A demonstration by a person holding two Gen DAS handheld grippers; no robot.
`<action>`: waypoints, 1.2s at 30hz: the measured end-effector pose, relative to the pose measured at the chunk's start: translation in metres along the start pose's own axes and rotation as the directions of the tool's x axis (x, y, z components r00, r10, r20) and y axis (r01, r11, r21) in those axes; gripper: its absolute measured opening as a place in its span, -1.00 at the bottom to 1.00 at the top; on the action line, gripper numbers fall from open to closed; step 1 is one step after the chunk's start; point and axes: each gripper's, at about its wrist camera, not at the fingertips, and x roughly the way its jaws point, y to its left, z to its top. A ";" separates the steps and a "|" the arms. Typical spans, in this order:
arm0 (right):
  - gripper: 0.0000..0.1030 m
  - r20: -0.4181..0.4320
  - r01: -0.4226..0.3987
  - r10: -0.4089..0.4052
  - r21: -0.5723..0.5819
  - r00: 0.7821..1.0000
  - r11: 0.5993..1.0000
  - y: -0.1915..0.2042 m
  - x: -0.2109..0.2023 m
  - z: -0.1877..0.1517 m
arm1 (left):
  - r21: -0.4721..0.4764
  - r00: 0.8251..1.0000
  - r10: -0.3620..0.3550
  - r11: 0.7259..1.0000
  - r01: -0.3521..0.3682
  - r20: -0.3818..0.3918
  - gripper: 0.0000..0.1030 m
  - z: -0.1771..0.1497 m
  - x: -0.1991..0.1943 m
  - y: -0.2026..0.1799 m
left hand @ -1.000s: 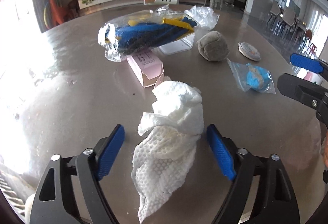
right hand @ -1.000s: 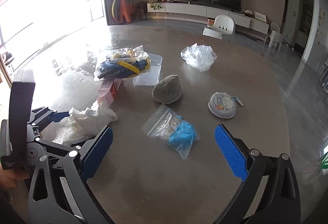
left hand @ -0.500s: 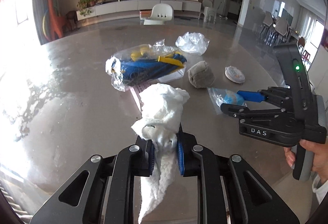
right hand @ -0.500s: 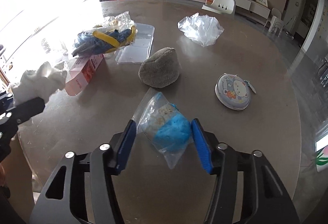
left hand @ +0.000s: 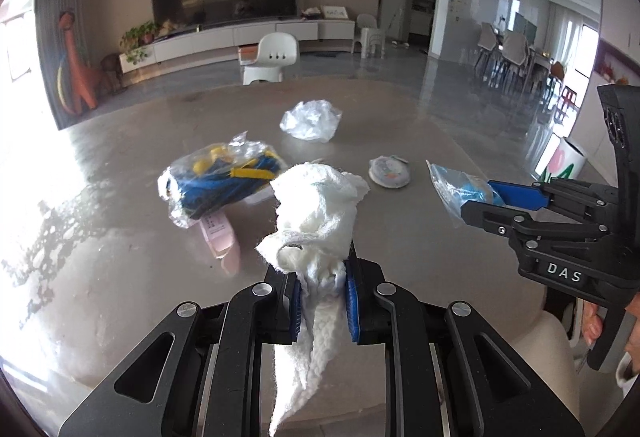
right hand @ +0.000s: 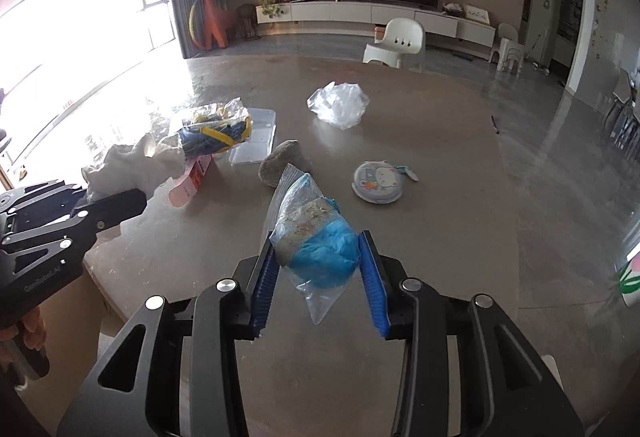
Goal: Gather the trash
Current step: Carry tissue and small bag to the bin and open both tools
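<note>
I have two pieces lifted off the bench (right hand: 460, 165), the left gripper (left hand: 324, 295) clamped on the tissue (left hand: 316, 205) and the right gripper (right hand: 320, 273) on the bag (right hand: 316, 237); the clear wrapper (right hand: 338, 105) is left, no bin in view.

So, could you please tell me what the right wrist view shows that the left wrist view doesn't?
Only the right wrist view shows the grey lump and clear tray. Only the left wrist view shows the tissue's tail hanging below the left gripper. Both show the right gripper shut on the blue bag, the crumpled plastic and round tin on the table.
</note>
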 end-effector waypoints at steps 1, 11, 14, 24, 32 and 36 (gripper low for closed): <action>-0.20 0.011 0.018 -0.018 0.014 1.000 1.000 -0.007 -0.010 -0.004 | 0.012 1.000 -0.013 1.000 0.013 0.004 -0.68 0.002 -0.001 -0.008; -0.21 0.037 0.151 -0.157 0.131 0.987 0.980 -0.070 -0.085 -0.050 | 0.171 0.986 -0.168 0.971 0.166 0.000 -0.68 0.012 -0.002 -0.111; -0.21 0.030 0.186 -0.194 0.168 0.981 0.968 -0.088 -0.100 -0.065 | 0.210 0.973 -0.230 0.950 0.230 -0.025 -0.68 0.013 0.001 -0.145; -0.21 -0.008 0.275 -0.287 0.311 0.958 0.910 -0.146 -0.133 -0.121 | 0.309 0.929 -0.341 0.876 0.369 -0.142 -0.68 0.000 0.018 -0.243; -0.21 -0.042 0.308 -0.315 0.375 0.948 0.874 -0.177 -0.143 -0.150 | 0.378 0.904 -0.369 0.823 0.425 -0.214 -0.68 -0.014 0.036 -0.302; -0.21 -0.048 0.317 -0.325 0.394 0.944 0.862 -0.189 -0.149 -0.164 | 0.398 0.895 -0.375 0.802 0.445 -0.243 -0.68 -0.018 0.042 -0.326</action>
